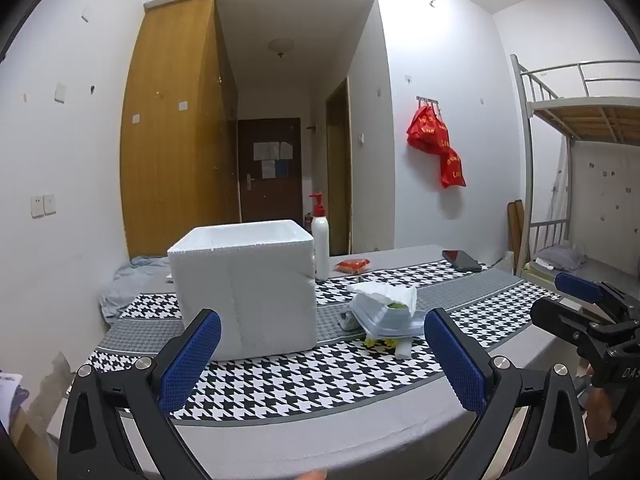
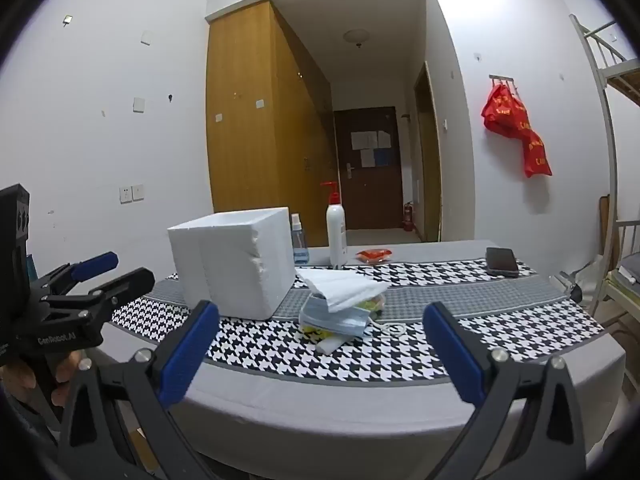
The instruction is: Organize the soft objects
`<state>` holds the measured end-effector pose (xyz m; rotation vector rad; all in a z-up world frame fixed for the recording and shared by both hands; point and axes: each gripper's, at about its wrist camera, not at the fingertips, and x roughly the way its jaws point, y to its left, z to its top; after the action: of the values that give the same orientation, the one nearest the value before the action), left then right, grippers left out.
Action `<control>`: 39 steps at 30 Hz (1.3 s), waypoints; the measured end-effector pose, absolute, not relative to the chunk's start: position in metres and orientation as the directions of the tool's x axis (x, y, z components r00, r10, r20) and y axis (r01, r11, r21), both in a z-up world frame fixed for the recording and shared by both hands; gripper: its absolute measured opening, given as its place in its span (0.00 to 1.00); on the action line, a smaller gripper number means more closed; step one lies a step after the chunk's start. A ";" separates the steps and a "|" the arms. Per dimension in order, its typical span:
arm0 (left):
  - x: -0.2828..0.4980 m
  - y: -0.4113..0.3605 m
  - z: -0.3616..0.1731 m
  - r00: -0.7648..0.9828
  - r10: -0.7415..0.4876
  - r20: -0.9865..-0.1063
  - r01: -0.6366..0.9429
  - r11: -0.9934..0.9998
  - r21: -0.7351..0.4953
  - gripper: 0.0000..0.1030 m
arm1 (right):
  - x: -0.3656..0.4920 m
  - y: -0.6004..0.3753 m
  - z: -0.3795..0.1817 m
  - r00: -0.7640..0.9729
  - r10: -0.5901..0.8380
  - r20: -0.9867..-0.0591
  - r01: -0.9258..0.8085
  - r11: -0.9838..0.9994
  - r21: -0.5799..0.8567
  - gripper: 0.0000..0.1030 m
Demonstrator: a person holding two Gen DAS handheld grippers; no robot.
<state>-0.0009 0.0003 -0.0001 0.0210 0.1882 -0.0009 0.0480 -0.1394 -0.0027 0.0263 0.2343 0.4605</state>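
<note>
While both pairs of jaws stand wide apart with nothing between them, the left gripper [image 1: 322,358] and right gripper [image 2: 320,354] hang over the near edge of the table [image 2: 360,404], their ribbed blue pads on black frames. Past them, mid-table on a houndstooth cloth [image 2: 280,352], lies a limp pile of masks [image 2: 344,304], pleated white and pale blue, with a looped cord. Just left of it stands a foam box [image 1: 244,284], a grainy white cube, open-topped. Toward the far edge are a white pump bottle [image 2: 336,236], a crinkled red packet [image 2: 374,255] and a flat dark phone [image 2: 501,261].
</note>
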 end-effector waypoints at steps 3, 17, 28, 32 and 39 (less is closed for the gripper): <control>-0.004 0.002 0.000 0.983 -0.001 -0.185 0.002 1.000 0.005 0.99 | 0.049 -0.138 -0.003 0.871 0.441 -0.218 -0.439 0.897 0.062 1.00; 0.005 0.005 0.001 0.971 -0.008 -0.238 0.007 1.000 -0.006 0.99 | 0.052 -0.134 -0.004 0.865 0.452 -0.218 -0.451 0.891 0.056 1.00; 0.005 0.008 0.000 0.971 -0.008 -0.241 0.002 1.000 -0.026 0.99 | 0.051 -0.132 -0.004 0.860 0.459 -0.220 -0.460 0.887 0.053 1.00; 0.005 0.008 0.001 0.970 0.000 -0.242 -0.004 1.000 -0.018 0.99 | 0.052 -0.133 -0.004 0.861 0.459 -0.220 -0.459 0.887 0.054 1.00; 0.005 0.010 0.001 0.969 0.008 -0.248 -0.013 1.000 -0.020 0.99 | 0.053 -0.131 -0.005 0.860 0.458 -0.225 -0.459 0.887 0.053 1.00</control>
<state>0.0054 0.0096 0.0006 -0.0214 0.2501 0.0107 0.0533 -0.1313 -0.0046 -0.0024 0.2361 0.4812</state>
